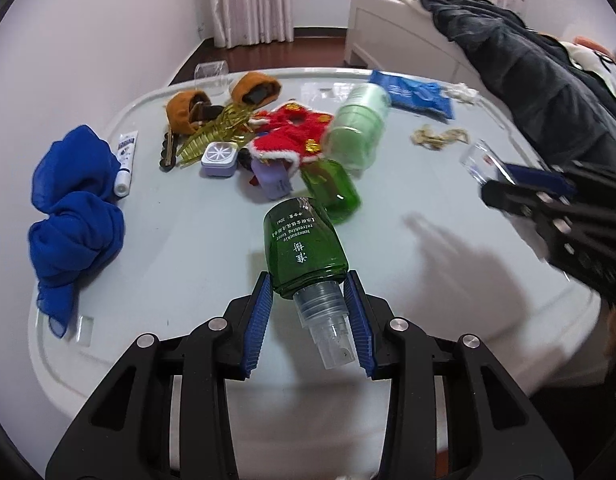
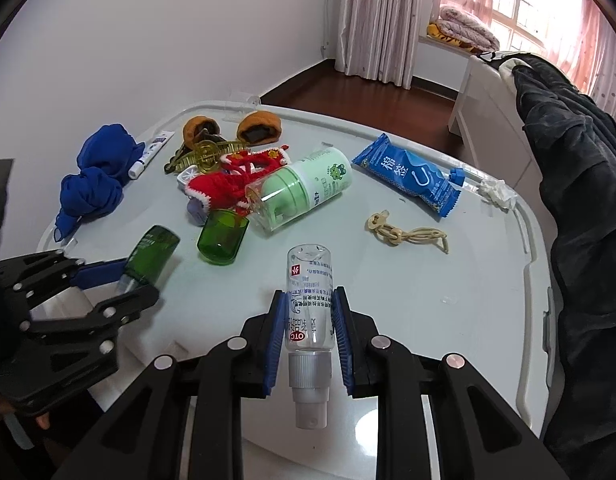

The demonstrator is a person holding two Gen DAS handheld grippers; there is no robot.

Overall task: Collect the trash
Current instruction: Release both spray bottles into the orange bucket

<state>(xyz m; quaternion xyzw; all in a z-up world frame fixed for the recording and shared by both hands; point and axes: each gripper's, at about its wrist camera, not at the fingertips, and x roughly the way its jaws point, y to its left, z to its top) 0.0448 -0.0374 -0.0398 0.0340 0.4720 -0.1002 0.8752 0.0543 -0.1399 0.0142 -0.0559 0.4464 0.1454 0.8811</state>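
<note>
The left gripper (image 1: 309,300) was clamped on a green bottle (image 1: 304,248) at lower centre, its long axis running straight out between the blue pads, nozzle toward the camera. The right gripper (image 2: 309,312) pinched a clear bottle (image 2: 309,300) likewise. Neither view showed a bin. A green cap (image 2: 222,236) lay mid-frame, left of centre, nearer the left gripper.

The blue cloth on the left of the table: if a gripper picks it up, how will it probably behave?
The blue cloth lies crumpled in soft folds, so it is probably floppy and would hang and stretch out when lifted. It looks thin and sheer at its edge, so likely light. It should not roll, but a trailing corner might drag over the table.
</note>
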